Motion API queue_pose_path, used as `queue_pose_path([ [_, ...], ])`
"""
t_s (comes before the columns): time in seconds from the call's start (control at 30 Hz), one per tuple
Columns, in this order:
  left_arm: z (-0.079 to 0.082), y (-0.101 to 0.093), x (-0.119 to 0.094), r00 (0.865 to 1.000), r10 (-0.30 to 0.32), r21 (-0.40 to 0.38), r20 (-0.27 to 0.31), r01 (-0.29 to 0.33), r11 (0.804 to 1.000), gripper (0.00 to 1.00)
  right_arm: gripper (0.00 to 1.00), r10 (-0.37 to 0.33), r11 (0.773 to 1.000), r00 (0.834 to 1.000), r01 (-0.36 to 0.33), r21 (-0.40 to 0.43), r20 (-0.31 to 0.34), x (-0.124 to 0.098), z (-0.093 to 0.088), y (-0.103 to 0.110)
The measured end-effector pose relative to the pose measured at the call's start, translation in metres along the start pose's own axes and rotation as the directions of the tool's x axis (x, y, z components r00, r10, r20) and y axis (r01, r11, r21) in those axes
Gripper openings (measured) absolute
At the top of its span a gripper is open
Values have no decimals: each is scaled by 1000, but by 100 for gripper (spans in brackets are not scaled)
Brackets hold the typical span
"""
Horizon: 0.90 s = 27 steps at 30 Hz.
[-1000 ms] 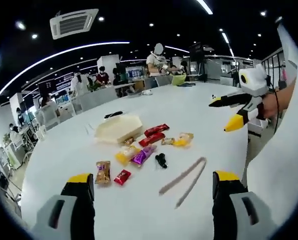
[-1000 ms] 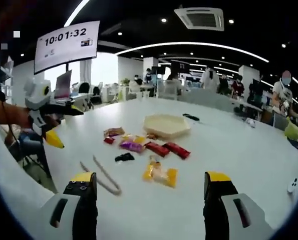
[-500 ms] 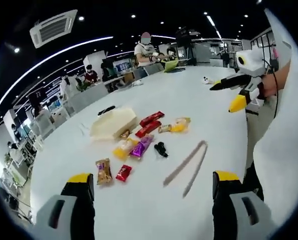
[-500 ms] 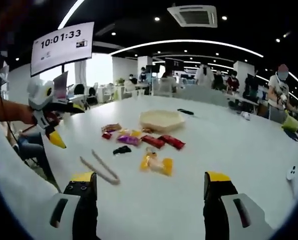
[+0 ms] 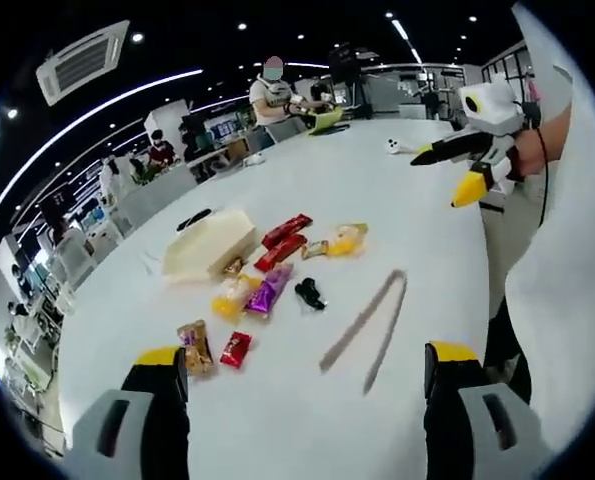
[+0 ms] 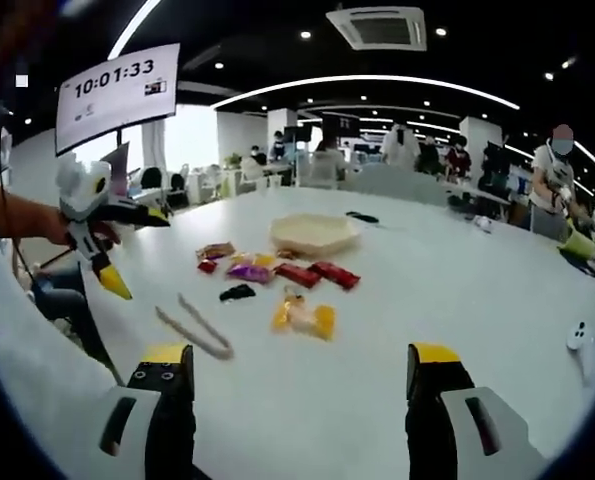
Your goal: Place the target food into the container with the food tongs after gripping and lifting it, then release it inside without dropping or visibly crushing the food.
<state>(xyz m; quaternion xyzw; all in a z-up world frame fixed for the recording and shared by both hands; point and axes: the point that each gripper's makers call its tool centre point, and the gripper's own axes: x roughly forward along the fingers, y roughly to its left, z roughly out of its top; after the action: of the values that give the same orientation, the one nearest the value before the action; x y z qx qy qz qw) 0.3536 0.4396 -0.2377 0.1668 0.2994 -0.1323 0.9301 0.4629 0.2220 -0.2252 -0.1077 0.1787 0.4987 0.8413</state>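
Grey food tongs (image 5: 362, 320) (image 6: 192, 327) lie flat on the white table, untouched. A beige hexagonal container (image 5: 209, 245) (image 6: 314, 233) sits beyond a scatter of snacks: two red packets (image 5: 282, 242) (image 6: 317, 274), a yellow packet (image 5: 342, 240) (image 6: 302, 318), a purple one (image 5: 267, 293) (image 6: 247, 270), a small black item (image 5: 310, 293) (image 6: 237, 292) and a brown pack (image 5: 192, 345) (image 6: 215, 251). My left gripper (image 5: 305, 400) (image 6: 145, 258) is open above the table's near edge. My right gripper (image 6: 299, 400) (image 5: 437, 180) is open too, held in the air. Neither holds anything.
A small white device (image 5: 402, 145) (image 6: 577, 335) and a black flat object (image 5: 192, 218) (image 6: 360, 216) lie farther out on the table (image 5: 377, 200). A person's sleeve (image 5: 567, 300) fills the right side. Other people sit at desks behind.
Both views have shifted slightly with the hands. The tongs, snacks and container lie where they were. Both grippers stay open.
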Motion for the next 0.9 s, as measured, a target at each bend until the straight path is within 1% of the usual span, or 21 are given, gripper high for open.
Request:
queue_pose_path([
  [0.2, 6, 0, 9, 1000, -12, 17, -1, 12, 1000, 99, 88, -12, 1000, 1000, 12, 9, -1, -1, -1, -7],
  [0.47, 10, 2, 13, 1000, -26, 52, -6, 26, 998, 99, 88, -22, 1000, 1000, 22, 7, 4, -1, 2, -12],
  [0.73, 11, -1, 18, 999, -49, 66, -18, 50, 997, 99, 88, -16, 1000, 1000, 16, 2, 4, 0, 3, -9],
  [0.9, 11, -4, 24, 997, -66, 93, -38, 70, 993, 99, 88, -16, 1000, 1000, 15, 5, 11, -1, 4, -8],
])
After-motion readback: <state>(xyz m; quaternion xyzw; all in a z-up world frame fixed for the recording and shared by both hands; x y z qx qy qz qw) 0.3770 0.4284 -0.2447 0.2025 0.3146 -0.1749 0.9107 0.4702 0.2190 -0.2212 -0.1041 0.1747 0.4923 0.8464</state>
